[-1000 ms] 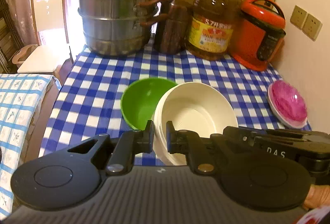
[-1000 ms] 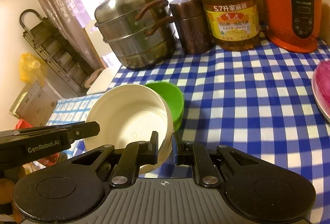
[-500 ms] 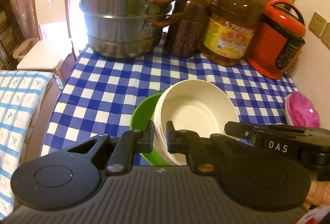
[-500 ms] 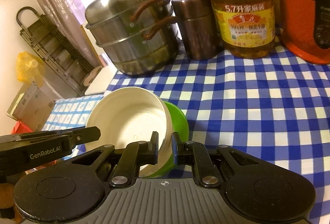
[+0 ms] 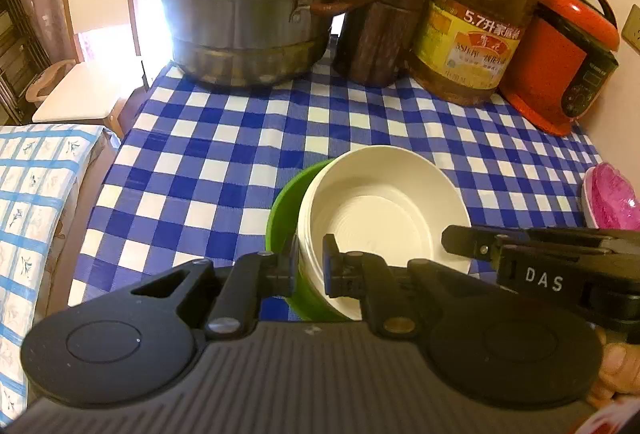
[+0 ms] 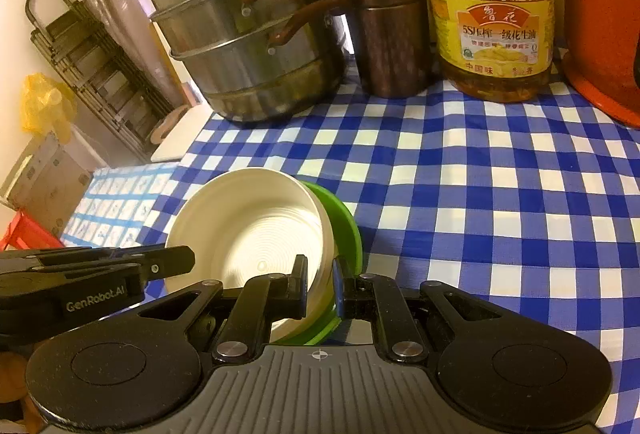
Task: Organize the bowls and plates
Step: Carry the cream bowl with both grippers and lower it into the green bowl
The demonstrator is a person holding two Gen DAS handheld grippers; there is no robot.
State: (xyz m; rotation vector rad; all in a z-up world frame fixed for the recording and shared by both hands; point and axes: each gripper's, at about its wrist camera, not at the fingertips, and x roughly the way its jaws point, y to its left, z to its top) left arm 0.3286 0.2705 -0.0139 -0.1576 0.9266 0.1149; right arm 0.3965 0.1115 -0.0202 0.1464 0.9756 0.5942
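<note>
Both grippers clamping white bowl (image 5: 384, 210) rim, green bowl (image 5: 286, 210) mostly hidden

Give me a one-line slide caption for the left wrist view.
Both tools, left and right, grip a cream bowl over a green bowl on the checked tablecloth.

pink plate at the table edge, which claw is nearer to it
Right. The right claw grips the white bowl's rim on the side facing the pink plate; the left claw grips the opposite rim, farther away.
</note>
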